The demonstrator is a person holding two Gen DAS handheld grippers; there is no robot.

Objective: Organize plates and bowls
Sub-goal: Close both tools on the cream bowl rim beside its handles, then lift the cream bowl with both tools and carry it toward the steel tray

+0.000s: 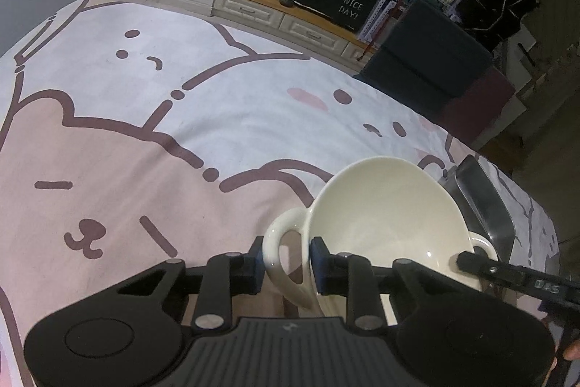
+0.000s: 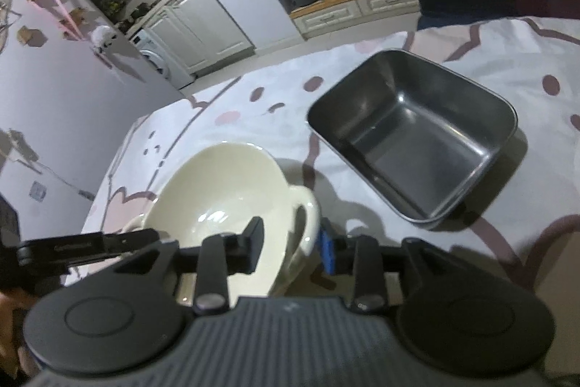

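The left gripper (image 1: 286, 263) sits narrow on one loop handle of the cream bowl (image 1: 388, 216), one blue-faced finger outside the loop and the other between loop and bowl wall; the pads look pressed against the handle. The right gripper (image 2: 290, 249) straddles the opposite handle of the same bowl (image 2: 217, 191), also narrowed, one finger inside the rim and the other outside the loop — whether its pads actually bite cannot be told, since the outer blue pad seems to stand a little clear of the ceramic.

The bowl itself is tilted, its mouth turned toward the cameras, near the right side of the cartoon-printed cloth (image 1: 145, 133) that covers the table. Just beyond it, to the far right, lies the steel tray (image 2: 413, 140), rectangular, empty, well within reach.

The step in hand looks like a two-handed carry of the bowl toward that tray. To do it well, both grips should be firm before any lift, the two hands should rise together so the bowl levels out rather than twisting on its handles, and it should come down flat inside the tray walls without knocking the rim.

Counted: one bowl with two handles, one tray, two grippers. No plates show in either view.
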